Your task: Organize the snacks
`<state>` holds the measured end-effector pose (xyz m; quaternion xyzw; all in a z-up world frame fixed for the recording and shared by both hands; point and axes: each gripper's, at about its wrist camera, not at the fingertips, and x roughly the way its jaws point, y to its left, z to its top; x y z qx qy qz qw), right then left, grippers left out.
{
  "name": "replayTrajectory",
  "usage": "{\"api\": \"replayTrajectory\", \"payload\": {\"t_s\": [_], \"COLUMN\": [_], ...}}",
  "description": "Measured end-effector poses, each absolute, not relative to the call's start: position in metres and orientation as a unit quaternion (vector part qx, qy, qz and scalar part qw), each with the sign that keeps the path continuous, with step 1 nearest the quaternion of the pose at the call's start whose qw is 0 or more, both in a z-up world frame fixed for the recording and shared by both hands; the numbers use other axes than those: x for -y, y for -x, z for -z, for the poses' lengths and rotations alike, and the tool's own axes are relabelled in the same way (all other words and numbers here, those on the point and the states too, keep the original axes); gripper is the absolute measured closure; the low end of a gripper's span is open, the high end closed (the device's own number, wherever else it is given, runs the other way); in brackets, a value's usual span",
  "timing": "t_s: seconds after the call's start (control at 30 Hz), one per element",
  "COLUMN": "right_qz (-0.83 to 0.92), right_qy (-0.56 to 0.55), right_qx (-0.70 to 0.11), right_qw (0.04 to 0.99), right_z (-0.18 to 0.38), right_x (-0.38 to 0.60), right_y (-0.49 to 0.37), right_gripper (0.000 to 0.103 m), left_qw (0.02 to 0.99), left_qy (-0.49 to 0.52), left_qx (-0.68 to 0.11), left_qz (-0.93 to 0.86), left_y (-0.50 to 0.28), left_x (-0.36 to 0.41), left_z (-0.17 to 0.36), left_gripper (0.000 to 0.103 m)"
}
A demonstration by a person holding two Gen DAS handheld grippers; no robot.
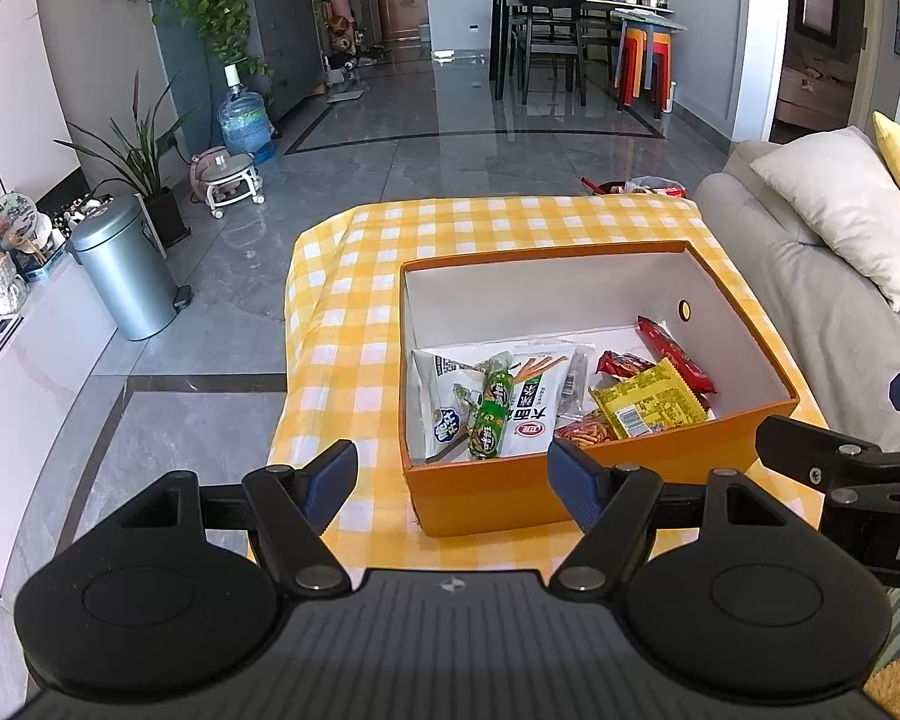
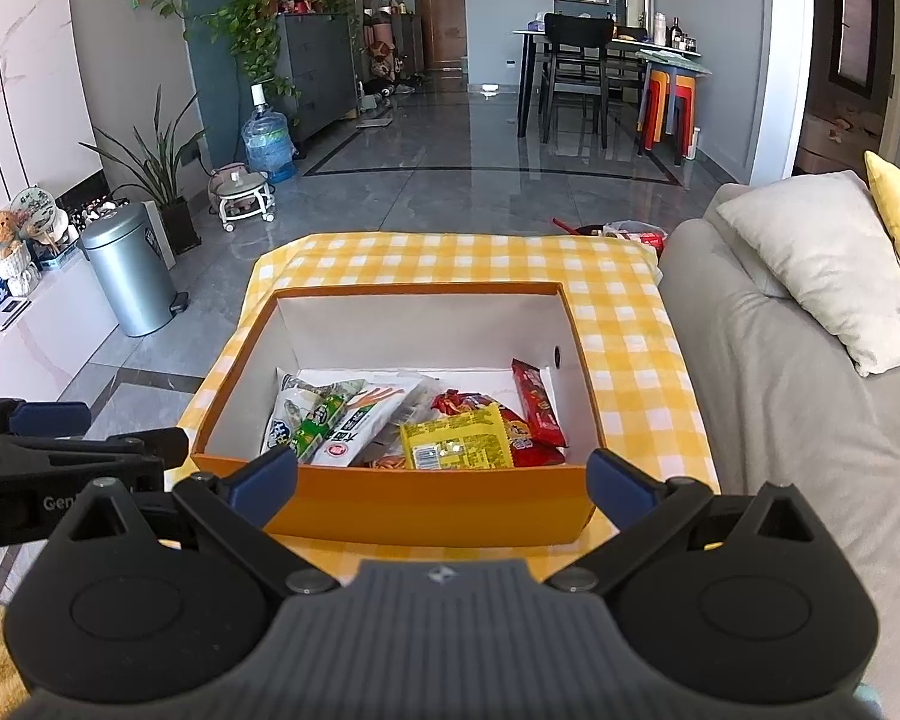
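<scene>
An orange box (image 1: 600, 477) with a white inside stands on a yellow checked tablecloth (image 1: 354, 312); it also shows in the right wrist view (image 2: 426, 504). Inside lie several snack packets: a white one (image 1: 528, 414), a green tube (image 1: 491, 414), a yellow one (image 1: 648, 402) and red ones (image 1: 675, 354). My left gripper (image 1: 453, 480) is open and empty, just short of the box's near left corner. My right gripper (image 2: 444, 483) is open and empty, in front of the box's near wall. Each gripper shows at the edge of the other's view.
A grey sofa (image 2: 798, 420) with a white cushion (image 2: 828, 264) borders the table on the right. A metal bin (image 1: 123, 267) and a low white cabinet stand to the left. Items lie beyond the table's far right corner (image 1: 648, 186).
</scene>
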<state>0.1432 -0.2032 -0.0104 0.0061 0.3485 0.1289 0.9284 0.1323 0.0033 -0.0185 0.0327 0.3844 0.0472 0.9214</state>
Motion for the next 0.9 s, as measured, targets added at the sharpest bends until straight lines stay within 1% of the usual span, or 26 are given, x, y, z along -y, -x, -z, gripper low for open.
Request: {"api": "replayTrajectory", "payload": {"t_s": [0.9], "right_qz": [-0.126], "right_qy": [-0.004], "right_qx": [-0.359], "right_qw": [0.925], "right_z": [0.0159], "right_x": [0.2022], "right_y": [-0.1440], "right_gripper": [0.004], "left_qw": [0.918], "left_qy": [-0.030], "left_qx": [-0.392], "left_qz": [-0.047], "left_y": [-0.1296], "left_x": [-0.0013], "left_z": [0.0244], "left_gripper": [0.018]}}
